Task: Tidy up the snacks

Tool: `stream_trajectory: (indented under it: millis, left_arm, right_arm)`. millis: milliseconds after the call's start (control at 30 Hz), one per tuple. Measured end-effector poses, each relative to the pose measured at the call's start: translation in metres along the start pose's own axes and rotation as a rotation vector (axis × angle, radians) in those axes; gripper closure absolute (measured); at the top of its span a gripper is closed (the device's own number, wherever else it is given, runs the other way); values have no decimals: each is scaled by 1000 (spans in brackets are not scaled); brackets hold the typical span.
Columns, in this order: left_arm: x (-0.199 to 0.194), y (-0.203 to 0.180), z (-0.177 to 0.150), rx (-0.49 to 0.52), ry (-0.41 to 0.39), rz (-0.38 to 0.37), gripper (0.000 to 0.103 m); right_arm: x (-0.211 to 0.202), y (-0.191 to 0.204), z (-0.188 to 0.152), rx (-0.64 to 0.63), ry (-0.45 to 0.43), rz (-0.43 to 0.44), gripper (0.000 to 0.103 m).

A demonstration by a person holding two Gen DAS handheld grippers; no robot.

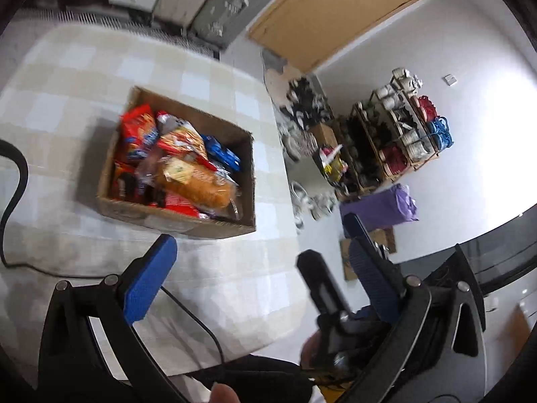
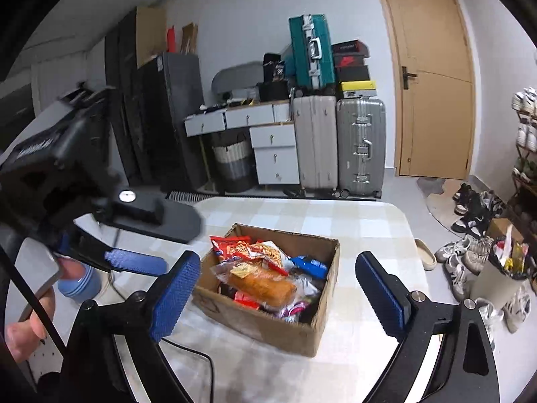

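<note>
Snacks (image 2: 265,268) are all piled in the open cardboard box (image 2: 268,329), which sits on the table with the pale checked cloth (image 2: 369,235), closer to the far side than to you. On top there's a long loaf-looking thing in a clear wrapper (image 2: 261,287) lying across the middle, red and orange chip bags (image 2: 235,247) toward the back left corner, and a blue packet (image 2: 310,265) against the right wall. Stuff underneath is too jumbled to call.

Your right gripper (image 2: 278,288) is spread wide, blue pads on either side of the box in its own view but clearly above and in front of it, touching nothing, nothing between the fingers. Your left gripper (image 1: 258,268) is just as wide and empty too; from its camera the box (image 1: 174,215) is off to the upper left, not between the fingers at all, and the view is tilted and a bit smeared. In the right view that left gripper shows up at the left edge, over the table's near left part, with your hand (image 2: 23,329) wrapped around it.

A black cable (image 2: 201,359) runs across the cloth in front of the box. Behind the table there are suitcases (image 2: 360,147), a white drawer unit (image 2: 275,151) and a wooden door (image 2: 433,84), with shoes (image 2: 466,255) all over the floor on the right.
</note>
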State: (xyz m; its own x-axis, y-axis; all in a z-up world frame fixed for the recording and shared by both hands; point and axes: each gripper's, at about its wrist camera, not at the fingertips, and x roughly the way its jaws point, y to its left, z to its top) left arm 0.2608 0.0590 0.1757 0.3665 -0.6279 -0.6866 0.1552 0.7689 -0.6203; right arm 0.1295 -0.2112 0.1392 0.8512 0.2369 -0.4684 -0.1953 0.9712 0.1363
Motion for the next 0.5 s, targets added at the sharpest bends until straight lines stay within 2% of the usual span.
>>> stream_trajectory:
  millis: [67, 167, 233, 300, 400, 500]
  left_arm:
    - [-22, -1, -18, 33, -74, 49, 1]
    - [-48, 2, -45, 84, -205, 145, 1]
    - [-62, 2, -64, 130, -301, 244, 1]
    - [-67, 10, -77, 151, -335, 336, 1]
    - [-66, 20, -95, 174, -364, 426, 1]
    - [-68, 29, -111, 175, -443, 497, 1]
  right_arm:
    - [-13, 4, -8, 15, -15, 4, 6]
    - [-28, 12, -27, 2, -31, -52, 6]
    - [-32, 17, -39, 1, -25, -74, 6]
    - [-32, 21, -50, 5, -28, -78, 6]
    - [-34, 27, -65, 4, -35, -90, 6]
    - [-33, 31, -75, 6, -65, -87, 6]
